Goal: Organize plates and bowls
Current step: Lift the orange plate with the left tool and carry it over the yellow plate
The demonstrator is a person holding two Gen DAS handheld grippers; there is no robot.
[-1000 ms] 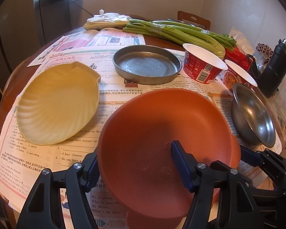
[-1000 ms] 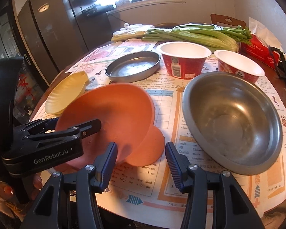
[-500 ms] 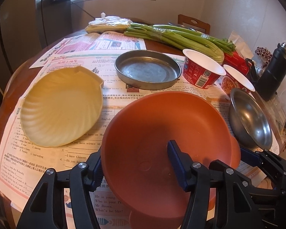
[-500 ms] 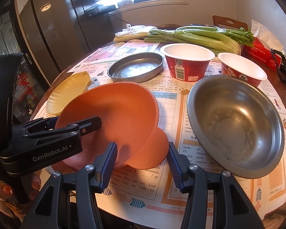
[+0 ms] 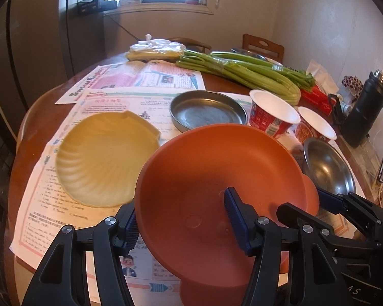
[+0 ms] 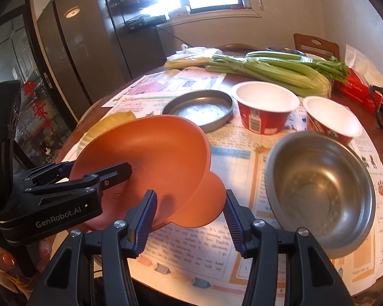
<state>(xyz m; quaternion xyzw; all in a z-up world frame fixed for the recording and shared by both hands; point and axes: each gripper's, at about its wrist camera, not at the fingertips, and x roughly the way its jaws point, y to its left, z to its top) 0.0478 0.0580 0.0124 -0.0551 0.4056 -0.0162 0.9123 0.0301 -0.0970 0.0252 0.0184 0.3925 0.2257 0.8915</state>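
1. Orange bowl (image 5: 217, 178) sits centre-low in the frame. It is tilted and looks lifted off the newspaper (image 5: 51, 204).
2. Left gripper (image 5: 181, 211) clamps the bowl wall, one pad inside and one outside. Its jaws have just been closing on that wall.
3. Right gripper (image 6: 189, 204) looks clamped across the bowl's ear tab.
4. Progress is early, by my read. Nothing is stacked: the yellow shell plate (image 5: 102, 163), metal plate (image 5: 206, 112), steel bowl (image 6: 319, 186) and two red cups (image 6: 265, 109) all lie apart.
5. Left view only: the whole shell plate at mid-left, and a black flask (image 5: 365, 112) at the right edge.
6. Right view only: the full inside of the steel bowl, the left gripper side-on, and fingertips (image 6: 6, 257) at lower left. The shell plate is mostly hidden behind the bowl.
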